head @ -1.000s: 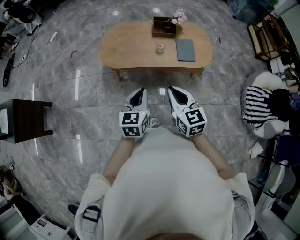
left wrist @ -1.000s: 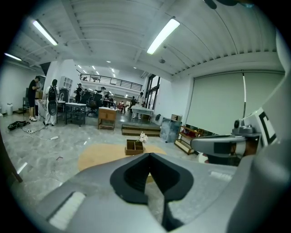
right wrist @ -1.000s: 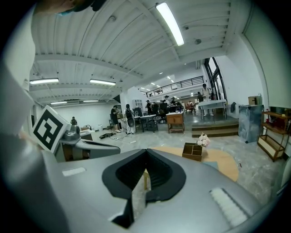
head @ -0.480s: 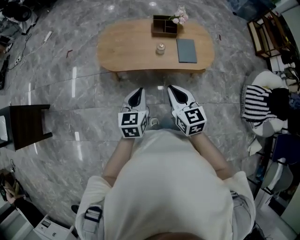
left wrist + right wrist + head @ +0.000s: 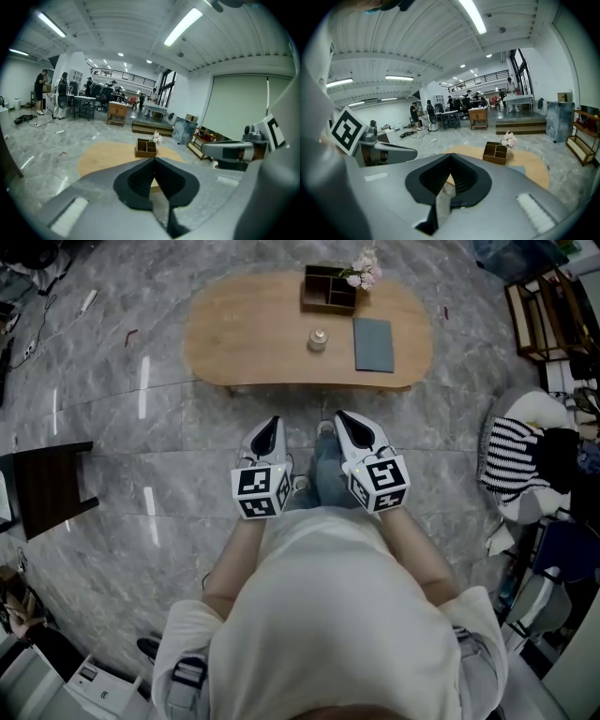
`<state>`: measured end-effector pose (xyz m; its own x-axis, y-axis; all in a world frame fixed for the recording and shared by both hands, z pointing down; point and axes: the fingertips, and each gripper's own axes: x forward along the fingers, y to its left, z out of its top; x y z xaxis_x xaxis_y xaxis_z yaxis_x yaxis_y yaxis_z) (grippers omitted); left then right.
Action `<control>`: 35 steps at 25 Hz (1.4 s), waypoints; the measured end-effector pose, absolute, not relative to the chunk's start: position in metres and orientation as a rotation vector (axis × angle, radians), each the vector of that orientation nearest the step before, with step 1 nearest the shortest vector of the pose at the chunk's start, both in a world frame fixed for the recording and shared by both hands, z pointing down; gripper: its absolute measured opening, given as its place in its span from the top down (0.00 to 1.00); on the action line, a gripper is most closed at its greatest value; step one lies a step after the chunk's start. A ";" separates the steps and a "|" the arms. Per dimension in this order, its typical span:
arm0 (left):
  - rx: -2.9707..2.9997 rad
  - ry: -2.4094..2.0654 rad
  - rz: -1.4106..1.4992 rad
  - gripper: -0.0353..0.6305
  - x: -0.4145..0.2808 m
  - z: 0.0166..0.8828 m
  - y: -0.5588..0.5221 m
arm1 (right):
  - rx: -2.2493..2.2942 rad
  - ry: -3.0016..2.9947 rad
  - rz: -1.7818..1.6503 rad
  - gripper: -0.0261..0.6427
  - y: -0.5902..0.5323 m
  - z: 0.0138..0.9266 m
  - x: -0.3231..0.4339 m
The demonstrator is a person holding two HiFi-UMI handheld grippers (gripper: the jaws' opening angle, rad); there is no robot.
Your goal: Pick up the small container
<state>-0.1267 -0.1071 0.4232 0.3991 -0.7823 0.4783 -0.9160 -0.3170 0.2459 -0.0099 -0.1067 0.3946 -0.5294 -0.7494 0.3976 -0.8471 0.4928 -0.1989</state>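
— While we stand on the grey marble floor (image 5: 169, 427), short of the wooden tabletop (image 5: 244, 334), where do we find the small container (image 5: 318, 337)?

— We find it upright near the middle of the tabletop, a pale little jar standing on its own. A grey-blue book (image 5: 373, 343) lies flat near it on the right. Beyond it, at the far edge, sits a dark wooden organiser box (image 5: 327, 292) with pale pink flowers (image 5: 361, 270) at its right corner. Neither touches the jar.

— And how do our jaws stand?

— On our left gripper (image 5: 272, 425) the jaws are pressed together at the tips with nothing between them. Our right gripper (image 5: 343, 418) looks the same: its jaws meet at the tips and carry nothing. We hold both low in front of our white shirt (image 5: 337, 615), side by side and pointing toward the tabletop, well apart from the jar.

— What else do we see around us?

— A dark stool (image 5: 47, 484) stands on the floor to our left. A striped cloth (image 5: 511, 451) lies on a pale seat to our right. Through the left gripper view we make out people (image 5: 61, 96) standing far back in the hall.
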 end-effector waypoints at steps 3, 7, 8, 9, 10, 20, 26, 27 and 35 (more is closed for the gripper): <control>2.165 -1.453 0.371 0.94 -0.120 0.430 -0.131 | 1.324 -2.478 0.525 0.96 -0.129 0.404 -0.005; 2.145 -1.466 0.390 0.94 -0.113 0.444 -0.158 | 1.294 -2.470 0.512 0.96 -0.153 0.423 -0.001; 2.139 -1.470 0.397 0.94 -0.112 0.447 -0.164 | 1.286 -2.468 0.519 0.96 -0.159 0.428 0.001; 2.131 -1.471 0.403 0.94 -0.110 0.452 -0.170 | 1.279 -2.466 0.525 0.96 -0.166 0.434 0.003; 2.124 -1.471 0.408 0.94 -0.108 0.457 -0.177 | 1.274 -2.463 0.530 0.96 -0.174 0.440 0.006; 2.072 -1.442 0.465 0.94 -0.092 0.524 -0.232 | 1.259 -2.422 0.571 0.96 -0.248 0.516 0.022; 2.032 -1.455 0.486 0.94 -0.093 0.572 -0.265 | 1.212 -2.423 0.541 0.96 -0.291 0.569 0.020; 2.023 -1.455 0.490 0.94 -0.093 0.581 -0.269 | 1.197 -2.419 0.542 0.96 -0.297 0.577 0.020; 1.972 -1.466 0.500 0.94 -0.094 0.641 -0.305 | 1.144 -2.387 0.567 0.96 -0.337 0.645 0.022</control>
<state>-0.0941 -0.3049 0.6406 0.3107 -0.7122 0.6294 -0.9484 -0.1880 0.2555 0.0215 -0.3369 0.6448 -0.5665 -0.6226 0.5399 -0.7990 0.5755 -0.1747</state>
